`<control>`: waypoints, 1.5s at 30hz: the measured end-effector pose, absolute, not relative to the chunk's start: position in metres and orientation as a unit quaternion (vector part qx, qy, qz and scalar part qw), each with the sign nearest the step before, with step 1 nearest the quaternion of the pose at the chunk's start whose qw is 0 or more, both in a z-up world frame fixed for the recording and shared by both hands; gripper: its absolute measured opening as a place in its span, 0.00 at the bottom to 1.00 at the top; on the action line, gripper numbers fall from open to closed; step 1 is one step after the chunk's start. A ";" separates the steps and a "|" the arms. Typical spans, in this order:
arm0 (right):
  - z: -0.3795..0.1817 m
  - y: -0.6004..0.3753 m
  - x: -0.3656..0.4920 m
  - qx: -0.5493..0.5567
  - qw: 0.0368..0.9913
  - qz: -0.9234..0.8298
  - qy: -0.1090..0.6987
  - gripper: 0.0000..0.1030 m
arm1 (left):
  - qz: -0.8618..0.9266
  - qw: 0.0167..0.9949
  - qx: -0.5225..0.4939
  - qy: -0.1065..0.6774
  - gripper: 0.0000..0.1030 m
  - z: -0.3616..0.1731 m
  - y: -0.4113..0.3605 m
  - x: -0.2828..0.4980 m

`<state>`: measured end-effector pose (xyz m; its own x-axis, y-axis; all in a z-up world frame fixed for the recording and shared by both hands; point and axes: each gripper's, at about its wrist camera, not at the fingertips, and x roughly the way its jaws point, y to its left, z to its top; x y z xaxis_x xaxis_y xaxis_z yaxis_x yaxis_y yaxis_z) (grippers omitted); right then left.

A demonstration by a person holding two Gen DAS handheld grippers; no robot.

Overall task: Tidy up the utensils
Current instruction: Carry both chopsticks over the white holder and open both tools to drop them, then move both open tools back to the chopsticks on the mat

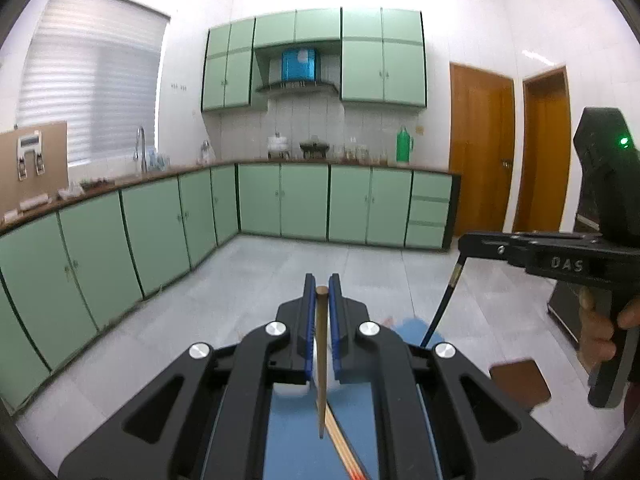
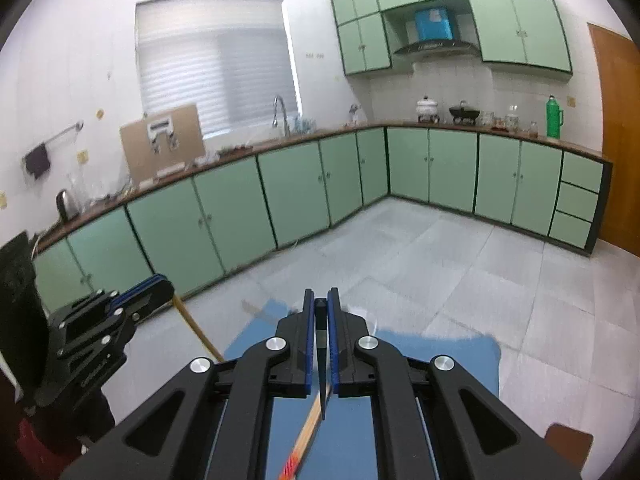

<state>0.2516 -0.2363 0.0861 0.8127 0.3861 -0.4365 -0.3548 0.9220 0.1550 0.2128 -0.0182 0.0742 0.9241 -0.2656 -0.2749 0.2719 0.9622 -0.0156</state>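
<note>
My left gripper (image 1: 322,294) is shut on a brown wooden chopstick (image 1: 321,360) that hangs point-down between the blue pads. It also shows in the right wrist view (image 2: 156,286), with the chopstick (image 2: 196,330) slanting below it. My right gripper (image 2: 321,304) is shut on a black chopstick (image 2: 321,360), also point-down. Both are held up above a blue mat (image 2: 440,360). A pair of light wooden chopsticks with red ends (image 2: 306,436) lies on the mat below; it also shows in the left wrist view (image 1: 344,444).
Green kitchen cabinets (image 1: 280,204) line the far and left walls, with a sink tap (image 1: 140,148) and pots on the counter. Grey tiled floor lies beyond the mat. Wooden doors (image 1: 480,148) stand at the right. A brown pad (image 1: 520,384) sits by the mat's right side.
</note>
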 end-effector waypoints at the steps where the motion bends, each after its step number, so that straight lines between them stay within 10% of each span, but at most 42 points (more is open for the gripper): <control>1: 0.094 -0.235 0.261 0.034 0.954 0.191 0.227 0.06 | -0.136 0.982 0.010 0.131 0.05 0.082 -0.019 0.220; 24: 0.029 -0.202 0.396 0.004 0.953 0.150 0.262 0.07 | -0.100 0.977 0.008 0.190 0.07 0.026 -0.032 0.392; 45: -0.027 -0.229 0.229 0.023 0.965 0.113 0.235 0.63 | -0.083 0.971 0.003 0.224 0.47 -0.036 -0.008 0.230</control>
